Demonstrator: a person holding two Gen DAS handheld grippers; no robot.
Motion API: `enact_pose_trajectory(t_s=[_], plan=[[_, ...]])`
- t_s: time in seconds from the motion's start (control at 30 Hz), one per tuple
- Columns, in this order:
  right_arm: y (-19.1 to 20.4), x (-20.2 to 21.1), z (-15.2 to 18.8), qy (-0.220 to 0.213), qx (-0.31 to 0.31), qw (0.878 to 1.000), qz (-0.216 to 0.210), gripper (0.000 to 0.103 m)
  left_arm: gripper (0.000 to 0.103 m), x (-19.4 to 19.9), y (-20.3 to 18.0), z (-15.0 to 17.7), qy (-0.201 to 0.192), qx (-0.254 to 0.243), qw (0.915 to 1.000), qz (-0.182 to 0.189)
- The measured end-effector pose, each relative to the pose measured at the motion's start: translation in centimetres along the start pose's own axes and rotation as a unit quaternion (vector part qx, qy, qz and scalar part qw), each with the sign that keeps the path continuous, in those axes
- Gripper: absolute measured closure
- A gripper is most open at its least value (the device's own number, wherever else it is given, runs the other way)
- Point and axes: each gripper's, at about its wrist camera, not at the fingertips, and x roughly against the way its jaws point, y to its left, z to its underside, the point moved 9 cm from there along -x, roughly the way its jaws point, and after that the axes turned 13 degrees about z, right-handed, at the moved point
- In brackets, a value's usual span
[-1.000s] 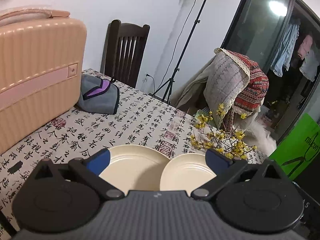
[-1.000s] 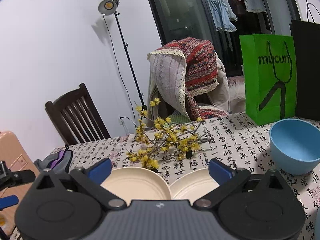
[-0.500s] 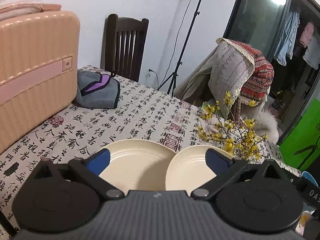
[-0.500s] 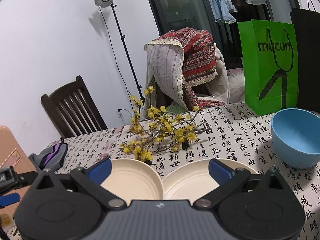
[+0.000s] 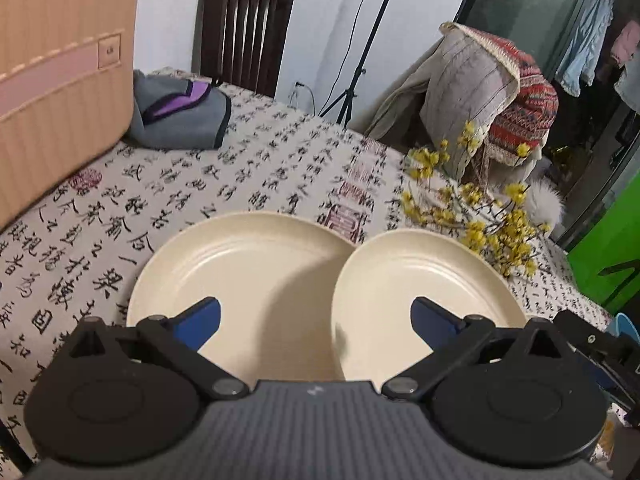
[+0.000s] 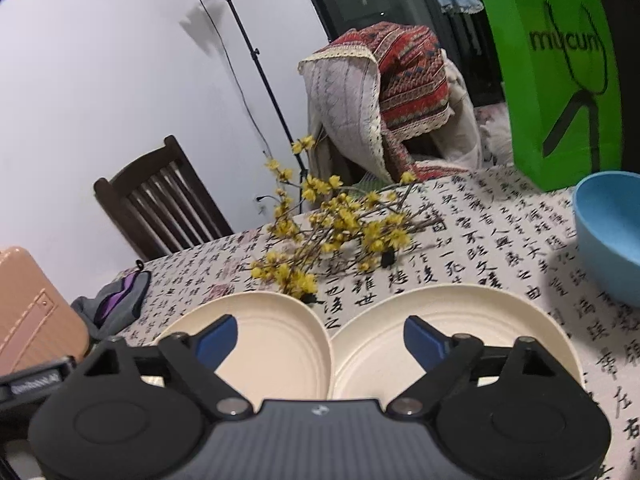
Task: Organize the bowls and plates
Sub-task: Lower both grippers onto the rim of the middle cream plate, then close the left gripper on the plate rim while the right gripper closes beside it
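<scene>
We have two cream plates side by side on the tabletop, rims touching or very nearly so, near the edge closest to us. The left plate [image 5: 244, 276] sits toward the pink suitcase [image 5: 56, 68]; the right plate [image 5: 420, 300] sits toward the spray of yellow flowers [image 5: 472, 216]. The blue bowl [image 6: 612, 232] stands well apart, toward the right edge by the green paper bag [image 6: 560, 80].

Our left gripper [image 5: 316, 316] hangs just above the seam between the plates, jaws wide apart with nothing between them; its left finger shows over the left plate, its right finger over the right plate. Our right gripper [image 6: 320, 338] straddles the same seam, and its jaws are closing, also on nothing as yet.

So neither gripper is lined up on a rim. We judge that each must shift sideways toward its own plate's near rim: left for the left plate, right for the right.
</scene>
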Motion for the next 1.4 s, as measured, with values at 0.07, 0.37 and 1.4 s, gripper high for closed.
enact_pose_trajectory(t_s=[0.07, 0.37, 1.4], plan=[[0.0, -0.3, 0.2, 0.000, 0.005, 1.000, -0.005, 0.022, 0.000, -0.3, 0.3, 0.2, 0.003, 0.003, 1.0000, -0.004], [0.3, -2.0, 1.7, 0.031, 0.026, 0.999, -0.016, 0.049, 0.006, -1.4, 0.8, 0.7, 0.018, 0.018, 0.9997, 0.002], [-0.3, -4.3, 3.5, 0.080, -0.011, 0.994, -0.070, 0.090, 0.067, -2.7, -0.3, 1.7, 0.038, 0.031, 0.9964, 0.069]])
